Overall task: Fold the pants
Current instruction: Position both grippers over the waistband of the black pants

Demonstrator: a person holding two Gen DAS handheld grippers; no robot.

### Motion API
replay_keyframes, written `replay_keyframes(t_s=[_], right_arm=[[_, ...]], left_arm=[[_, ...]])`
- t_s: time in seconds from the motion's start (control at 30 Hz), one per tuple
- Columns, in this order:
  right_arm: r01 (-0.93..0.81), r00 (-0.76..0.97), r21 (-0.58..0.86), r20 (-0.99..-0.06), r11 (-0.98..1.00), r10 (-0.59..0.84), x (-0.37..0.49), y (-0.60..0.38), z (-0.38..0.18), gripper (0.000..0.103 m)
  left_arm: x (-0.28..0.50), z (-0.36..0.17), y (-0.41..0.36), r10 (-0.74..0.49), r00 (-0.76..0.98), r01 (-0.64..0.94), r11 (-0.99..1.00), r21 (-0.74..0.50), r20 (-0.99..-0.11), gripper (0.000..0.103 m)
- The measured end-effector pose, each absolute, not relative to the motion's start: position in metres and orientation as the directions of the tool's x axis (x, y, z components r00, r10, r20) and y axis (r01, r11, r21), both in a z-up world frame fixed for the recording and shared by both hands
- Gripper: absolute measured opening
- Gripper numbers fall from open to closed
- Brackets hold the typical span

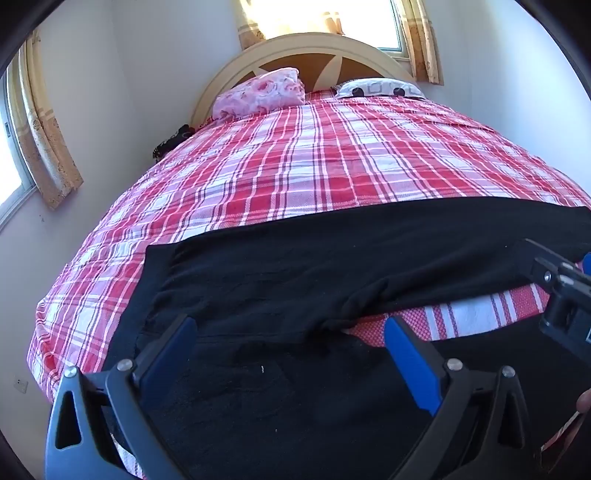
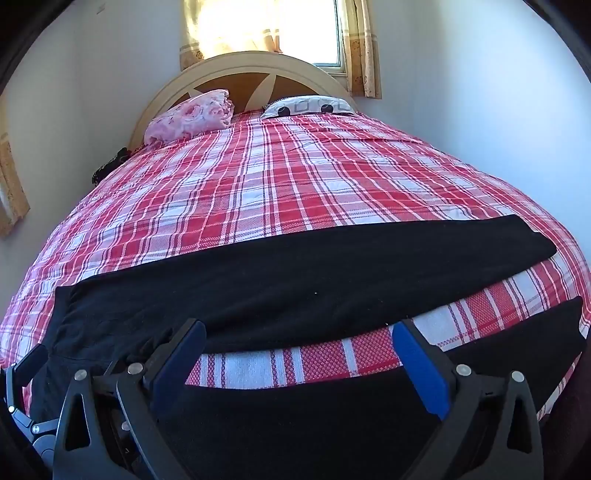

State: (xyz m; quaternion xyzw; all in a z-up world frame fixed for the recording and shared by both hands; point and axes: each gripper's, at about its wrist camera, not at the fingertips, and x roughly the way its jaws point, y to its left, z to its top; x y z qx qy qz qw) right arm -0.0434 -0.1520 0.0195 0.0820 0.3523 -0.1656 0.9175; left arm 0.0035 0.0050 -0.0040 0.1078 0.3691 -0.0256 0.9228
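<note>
Black pants (image 1: 280,273) lie spread flat across the near end of the bed, waist at the left, both legs running to the right. In the right wrist view the far leg (image 2: 303,269) and the near leg (image 2: 295,417) are split by a strip of plaid cover. My left gripper (image 1: 291,336) hovers open above the seat and crotch area, nothing between its blue pads. My right gripper (image 2: 299,339) stands open over the gap between the legs, also holding nothing. The right gripper's black body (image 1: 565,295) shows at the right edge of the left wrist view.
The bed's red and white plaid cover (image 2: 295,177) stretches back to a cream headboard (image 2: 243,66). A pink floral pillow (image 2: 192,118) and a white patterned pillow (image 2: 310,105) lie at the head. Curtained windows (image 2: 266,22) sit behind and at left; a dark item (image 1: 171,142) lies beside the bed's left edge.
</note>
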Motion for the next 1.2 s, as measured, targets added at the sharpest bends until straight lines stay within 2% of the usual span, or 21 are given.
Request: replay_keyframes(t_s=[1.2], right_arm=[[0.369,0.700,0.047,-0.671,0.928,-0.244,-0.0474,-0.1532,0.0244,0.102]], left_arm=[[-0.0003,-0.0056,0.0037,0.034,0.717,0.125,0.976,0.176,-0.697,0.103]])
